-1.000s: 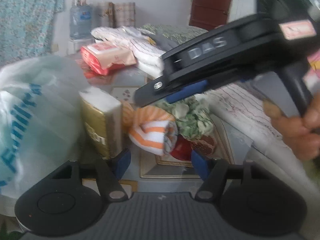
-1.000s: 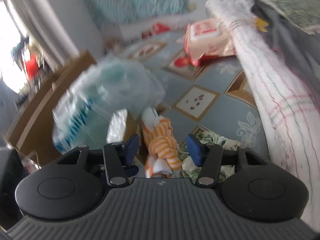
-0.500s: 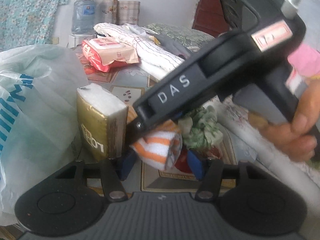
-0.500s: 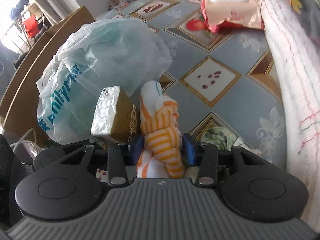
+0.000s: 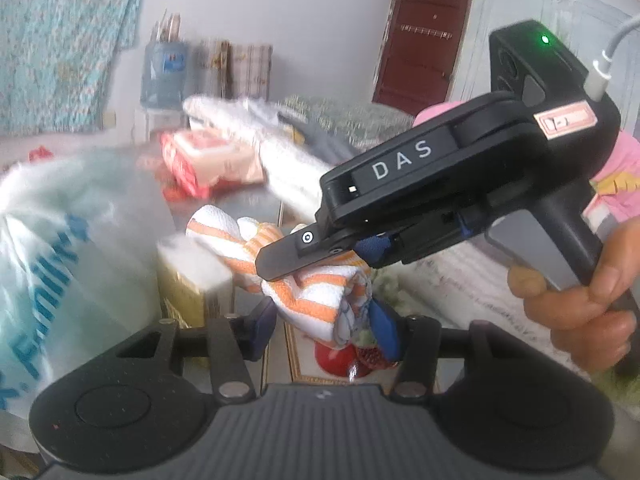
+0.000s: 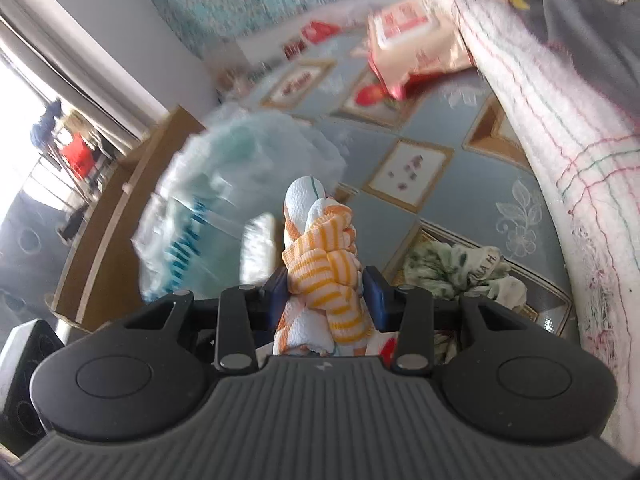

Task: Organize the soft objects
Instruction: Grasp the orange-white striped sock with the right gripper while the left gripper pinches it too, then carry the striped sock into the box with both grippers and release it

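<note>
The right gripper (image 6: pixel 326 294) is closing – its blue pads squeeze the striped towel (image 6: pixel 324 264) from both sides. The left gripper (image 5: pixel 324 330) is closing too, with the towel's low end between its pads; its right pad touches the cloth, the left I cannot tell. The towel hangs just above the table (image 6: pixel 452 196). Beside it stands a gold box (image 5: pixel 188 296) – then a white bag (image 5: pixel 60 248). A green cloth (image 6: pixel 460 268) lies near. Farther back sits a red pack (image 6: pixel 412 40).
</note>
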`<state>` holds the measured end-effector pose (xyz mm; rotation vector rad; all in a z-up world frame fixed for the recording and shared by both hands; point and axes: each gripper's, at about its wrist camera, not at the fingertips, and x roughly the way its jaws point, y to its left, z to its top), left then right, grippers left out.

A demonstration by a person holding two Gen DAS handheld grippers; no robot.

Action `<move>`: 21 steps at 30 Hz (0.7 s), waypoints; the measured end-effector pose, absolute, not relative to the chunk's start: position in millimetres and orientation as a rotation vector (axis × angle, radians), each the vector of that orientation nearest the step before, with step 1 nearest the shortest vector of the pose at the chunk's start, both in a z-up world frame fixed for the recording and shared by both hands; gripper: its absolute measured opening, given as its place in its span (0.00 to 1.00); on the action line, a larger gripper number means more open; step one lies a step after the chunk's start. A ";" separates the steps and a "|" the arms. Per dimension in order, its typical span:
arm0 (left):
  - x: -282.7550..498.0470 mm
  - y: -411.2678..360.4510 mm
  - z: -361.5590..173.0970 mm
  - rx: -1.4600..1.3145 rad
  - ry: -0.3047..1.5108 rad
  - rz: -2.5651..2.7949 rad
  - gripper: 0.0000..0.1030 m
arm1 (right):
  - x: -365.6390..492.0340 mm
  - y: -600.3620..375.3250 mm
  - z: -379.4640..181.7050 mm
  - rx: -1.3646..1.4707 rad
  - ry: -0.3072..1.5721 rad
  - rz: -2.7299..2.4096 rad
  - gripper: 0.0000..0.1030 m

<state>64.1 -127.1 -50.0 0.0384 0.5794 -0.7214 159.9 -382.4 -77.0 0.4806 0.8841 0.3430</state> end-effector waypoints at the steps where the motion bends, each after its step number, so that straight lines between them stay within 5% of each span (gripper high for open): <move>1: 61.0 -126.5 -45.3 0.041 0.559 -0.714 0.51 | 155.6 -383.2 -72.9 0.490 0.860 0.350 0.38; 21: 4.0 -55.0 36.7 0.019 0.310 -0.426 0.51 | 136.1 -302.2 5.6 0.535 0.599 0.718 0.39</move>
